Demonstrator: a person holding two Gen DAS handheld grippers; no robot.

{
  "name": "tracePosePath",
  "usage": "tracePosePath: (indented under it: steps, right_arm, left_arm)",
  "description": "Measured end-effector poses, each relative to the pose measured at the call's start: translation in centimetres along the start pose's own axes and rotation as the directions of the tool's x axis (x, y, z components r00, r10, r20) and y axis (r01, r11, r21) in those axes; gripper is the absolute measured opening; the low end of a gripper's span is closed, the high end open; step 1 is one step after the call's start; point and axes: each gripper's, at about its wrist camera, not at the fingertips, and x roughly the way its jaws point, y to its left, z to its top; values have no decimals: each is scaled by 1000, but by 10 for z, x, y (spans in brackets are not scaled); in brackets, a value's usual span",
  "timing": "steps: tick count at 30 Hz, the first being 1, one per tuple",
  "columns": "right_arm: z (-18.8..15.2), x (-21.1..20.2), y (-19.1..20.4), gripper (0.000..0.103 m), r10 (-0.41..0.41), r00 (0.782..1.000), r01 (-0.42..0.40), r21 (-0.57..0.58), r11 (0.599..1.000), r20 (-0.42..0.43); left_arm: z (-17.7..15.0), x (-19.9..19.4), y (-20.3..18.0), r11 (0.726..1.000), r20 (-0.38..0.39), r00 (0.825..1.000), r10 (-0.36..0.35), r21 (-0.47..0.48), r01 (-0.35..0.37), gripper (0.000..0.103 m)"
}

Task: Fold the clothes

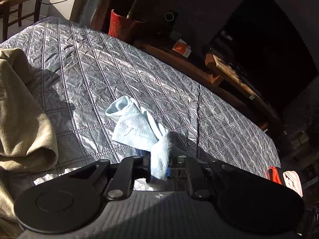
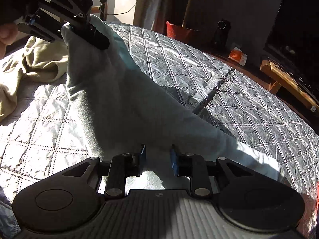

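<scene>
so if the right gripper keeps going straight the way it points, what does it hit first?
The light blue sock. It spans right across the open right gripper, seemingly already between the fingers, its far end clamped in the left gripper. Beyond lies the quilted bedspread. Depth is unclear here.

- A grey quilted bedspread (image 1: 123, 63) covers the bed, its stitching crossing in diamonds; hard sunlight falls over it with sharp shadows.
- Beyond the bed's far edge runs a low wooden bench (image 1: 229, 73), dim in shade.
- A red pot (image 1: 119, 24) stands at that edge, beside a small orange-and-white box (image 1: 181, 47).
- A wooden chair (image 1: 19, 2) stands on pale floor tiles at upper left.
- A large dark screen (image 1: 265, 45) fills the right background.
</scene>
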Motion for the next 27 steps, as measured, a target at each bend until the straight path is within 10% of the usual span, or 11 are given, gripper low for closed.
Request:
tracePosePath:
  steps: [6, 12, 18, 23, 27]
  right_arm:
    - [-59, -22, -54, 38, 80, 996, -58, 359, 931, -44]
    - [-77, -17, -74, 43, 160, 986, -163, 505, 848, 50]
    - [-102, -23, -119, 32, 190, 972, -224, 773, 594, 135]
    - [-144, -26, -158, 41, 131, 973, -220, 934, 280, 190]
    - [-148, -19, -161, 16, 137, 978, -192, 942, 276, 160]
  left_arm:
    - [-11, -7, -44, 980, 54, 998, -11, 199, 0, 11]
    - [-42, -3, -103, 903, 58, 998, -38, 429, 10, 11]
    - [-68, 16, -142, 856, 9, 999, -38, 516, 27, 11]
    - [-84, 25, -168, 817, -17, 999, -43, 575, 45, 11]
    - [-97, 31, -186, 784, -35, 998, -53, 617, 63, 11]
